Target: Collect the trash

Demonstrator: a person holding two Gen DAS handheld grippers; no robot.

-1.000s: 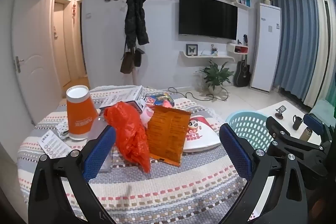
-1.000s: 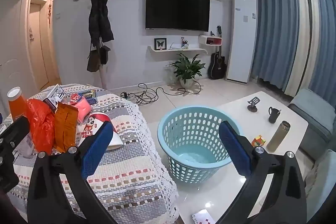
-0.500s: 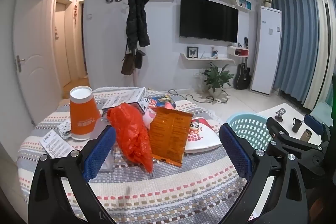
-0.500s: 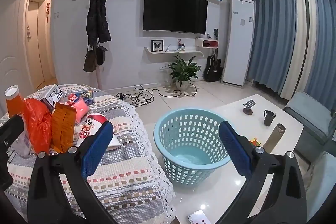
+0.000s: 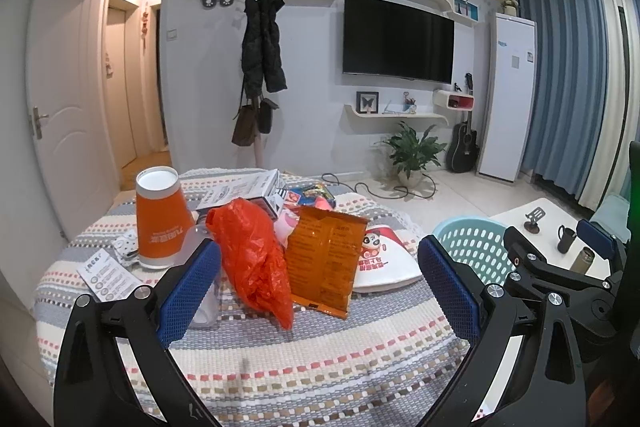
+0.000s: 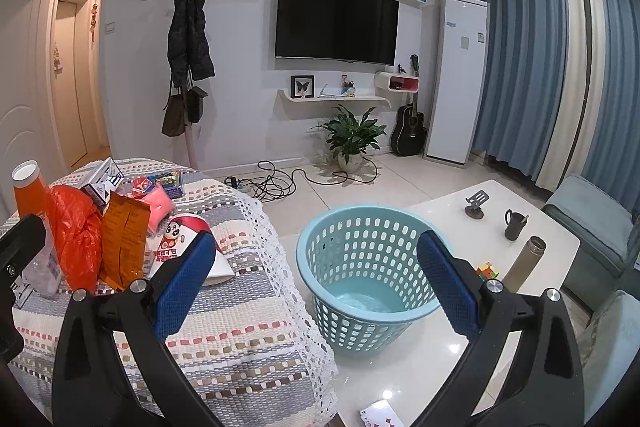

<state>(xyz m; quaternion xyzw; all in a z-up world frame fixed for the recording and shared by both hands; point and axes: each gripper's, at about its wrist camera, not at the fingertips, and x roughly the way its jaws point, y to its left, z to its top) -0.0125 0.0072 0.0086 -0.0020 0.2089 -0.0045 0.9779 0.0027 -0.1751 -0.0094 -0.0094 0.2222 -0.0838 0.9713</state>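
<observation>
My left gripper (image 5: 318, 279) was spread wide w/ nothing between its 2 blue mesh-textured pads (image 5: 188, 291), hanging over the round table (image 5: 280, 367) w/ its knobbly woven striped cloth. Trash sat at 12 o'clock: a crinkled orange-red plastic bag (image 5: 256, 259), slumped, touching a flat glossy orange snack packet (image 5: 326, 259) at its 3 o'clock. An upturned orange paper cup (image 5: 160, 219) stood at 10 o'clock, a white paper bowl w/ panda print (image 5: 384, 259) at 2 o'clock, a white carton (image 5: 244, 191) behind.

My right gripper (image 6: 314, 279) was also wide apart, holding nothing, aimed at the round light-blue perforated plastic basket (image 6: 360, 267) on the glossy white low table (image 6: 440, 347) at 12 o'clock. A dark mug (image 6: 514, 225) and steel flask (image 6: 524, 263) stood at 2 o'clock.
</observation>
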